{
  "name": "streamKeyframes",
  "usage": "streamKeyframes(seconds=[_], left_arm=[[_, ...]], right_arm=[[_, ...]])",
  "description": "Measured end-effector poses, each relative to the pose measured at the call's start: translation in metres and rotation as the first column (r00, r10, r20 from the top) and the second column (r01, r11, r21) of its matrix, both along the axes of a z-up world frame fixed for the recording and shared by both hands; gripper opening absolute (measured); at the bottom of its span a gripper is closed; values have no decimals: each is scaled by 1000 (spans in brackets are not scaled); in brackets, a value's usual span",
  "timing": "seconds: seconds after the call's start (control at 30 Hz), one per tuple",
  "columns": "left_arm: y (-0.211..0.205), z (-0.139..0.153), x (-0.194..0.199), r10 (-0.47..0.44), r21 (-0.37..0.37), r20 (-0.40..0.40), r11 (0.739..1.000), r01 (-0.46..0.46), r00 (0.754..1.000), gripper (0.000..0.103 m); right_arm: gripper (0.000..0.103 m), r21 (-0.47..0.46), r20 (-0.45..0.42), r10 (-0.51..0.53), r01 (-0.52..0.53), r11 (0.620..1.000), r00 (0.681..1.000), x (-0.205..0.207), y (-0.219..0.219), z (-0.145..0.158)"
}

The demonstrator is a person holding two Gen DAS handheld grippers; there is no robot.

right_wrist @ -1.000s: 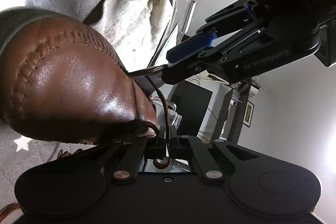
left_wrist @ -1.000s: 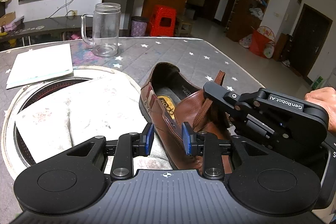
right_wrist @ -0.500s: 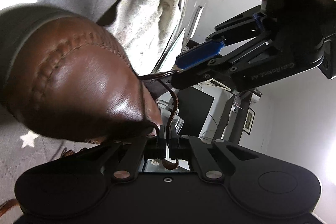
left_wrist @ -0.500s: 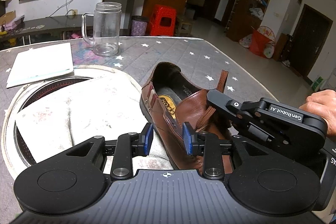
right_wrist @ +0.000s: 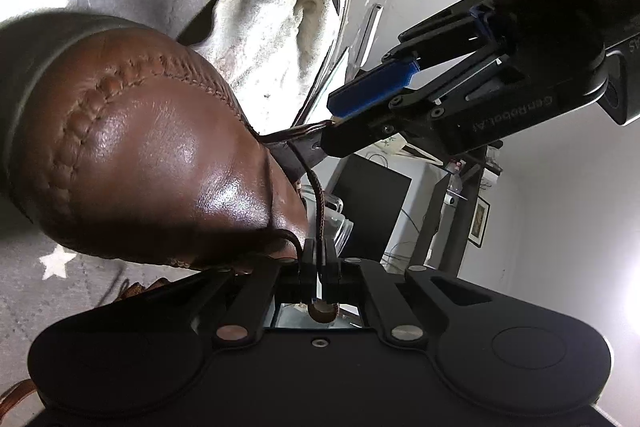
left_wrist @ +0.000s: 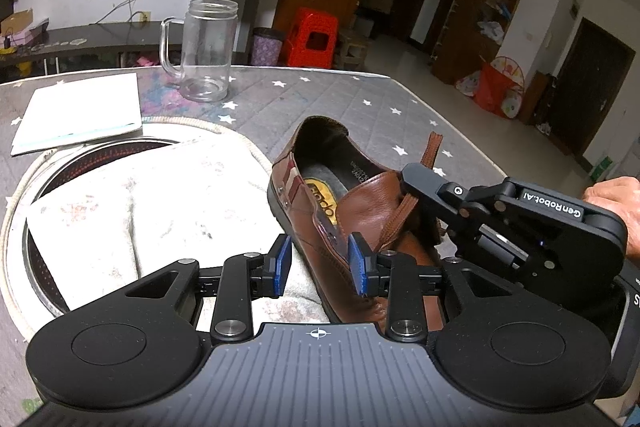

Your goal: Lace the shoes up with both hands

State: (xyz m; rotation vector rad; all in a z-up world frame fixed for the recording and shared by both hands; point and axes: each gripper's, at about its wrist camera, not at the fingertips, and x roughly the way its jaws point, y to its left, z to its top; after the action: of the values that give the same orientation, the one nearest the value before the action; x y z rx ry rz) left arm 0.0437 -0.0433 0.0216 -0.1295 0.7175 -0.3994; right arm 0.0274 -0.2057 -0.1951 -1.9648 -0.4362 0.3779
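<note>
Both grippers at a brown shoe (left_wrist: 332, 223) on a star-patterned table (left_wrist: 320, 95).

Since the earlier frames we see the right gripper (right_wrist: 319, 259) drawn slightly back from the shoe's toe, so more lace (right_wrist: 317, 203) runs taut from shoe to claw; its fingers remain pressed together on that lace. The left gripper (left_wrist: 320, 263) has barely moved: its blue pads (left_wrist: 357, 263) stand apart, straddling the shoe's near left side wall and holding nothing. The shoe lies right of a white towel (left_wrist: 140, 203), toe toward us. A glass mug (left_wrist: 204, 47) stands far behind.
</note>
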Motion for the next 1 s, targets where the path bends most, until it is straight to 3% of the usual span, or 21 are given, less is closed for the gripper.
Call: streamKeyframes(seconds=[1.0], left_arm=[[3, -6, 0, -2, 0, -3, 1000, 2, 1000, 35]], right_arm=[[2, -25, -21, 20, -20, 999, 1000, -7, 2, -2]])
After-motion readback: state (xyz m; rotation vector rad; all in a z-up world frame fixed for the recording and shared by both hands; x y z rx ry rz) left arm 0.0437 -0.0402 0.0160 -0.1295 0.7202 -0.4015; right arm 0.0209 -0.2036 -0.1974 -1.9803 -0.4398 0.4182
